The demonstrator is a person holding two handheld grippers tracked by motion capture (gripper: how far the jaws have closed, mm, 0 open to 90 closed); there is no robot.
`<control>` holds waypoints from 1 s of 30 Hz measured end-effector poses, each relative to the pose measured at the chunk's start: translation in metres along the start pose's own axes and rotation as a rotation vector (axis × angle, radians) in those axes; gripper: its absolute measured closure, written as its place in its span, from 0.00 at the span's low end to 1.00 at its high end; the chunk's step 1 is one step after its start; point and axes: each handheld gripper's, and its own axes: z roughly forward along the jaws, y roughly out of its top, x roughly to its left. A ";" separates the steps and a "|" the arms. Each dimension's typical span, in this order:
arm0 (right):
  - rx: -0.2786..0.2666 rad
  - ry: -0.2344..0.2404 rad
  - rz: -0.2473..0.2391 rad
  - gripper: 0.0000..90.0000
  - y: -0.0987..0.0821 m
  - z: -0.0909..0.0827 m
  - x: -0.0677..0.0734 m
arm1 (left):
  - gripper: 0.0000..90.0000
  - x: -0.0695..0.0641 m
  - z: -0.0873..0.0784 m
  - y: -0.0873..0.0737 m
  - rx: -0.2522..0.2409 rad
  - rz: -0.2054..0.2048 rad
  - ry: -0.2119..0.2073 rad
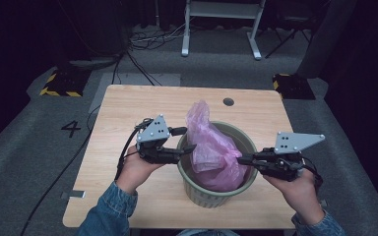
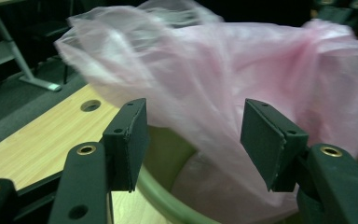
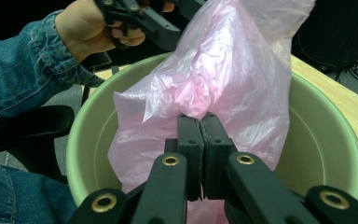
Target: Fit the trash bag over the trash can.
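Note:
A pale green bin (image 1: pixel 211 199) stands on the wooden table (image 1: pixel 128 108) near its front edge, with a thin pink plastic bag (image 1: pixel 209 147) rising out of it. My right gripper (image 1: pixel 241 159) reaches over the bin's right rim and is shut on a fold of the pink bag (image 3: pixel 223 70); the right gripper (image 3: pixel 203 123) shows its pads pressed together on the film above the bin (image 3: pixel 326 154). My left gripper (image 1: pixel 186 139) stands open at the left rim. In the left gripper view its jaws (image 2: pixel 200 140) are apart before the bag (image 2: pixel 214 70), above the rim (image 2: pixel 163 196).
A round cable hole (image 1: pixel 228 102) sits in the table's far edge. Behind the table stand a white desk frame (image 1: pixel 221 24), loose cables and yellow-black striped blocks (image 1: pixel 59 83) on the grey floor. Bare tabletop (image 2: pixel 37 140) lies left of the bin.

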 end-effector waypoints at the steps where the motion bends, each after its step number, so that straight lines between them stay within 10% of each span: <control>1: -0.003 0.002 -0.004 0.98 -0.001 -0.001 0.000 | 0.47 0.001 0.000 0.000 -0.001 -0.005 -0.007; 10: 0.077 0.030 -0.021 0.74 -0.002 0.012 0.007 | 0.98 -0.005 0.004 0.008 -0.042 0.058 -0.066; 16: 0.059 0.032 -0.022 0.49 0.013 -0.005 0.007 | 0.99 -0.008 -0.001 0.016 -0.053 0.123 -0.051; 22: 0.025 -0.007 -0.051 0.48 0.039 -0.021 0.006 | 0.99 -0.014 -0.001 0.027 -0.037 0.196 -0.055; 30: 0.061 -0.032 -0.082 0.53 0.062 -0.002 0.001 | 0.99 -0.024 0.006 0.034 -0.023 0.262 -0.084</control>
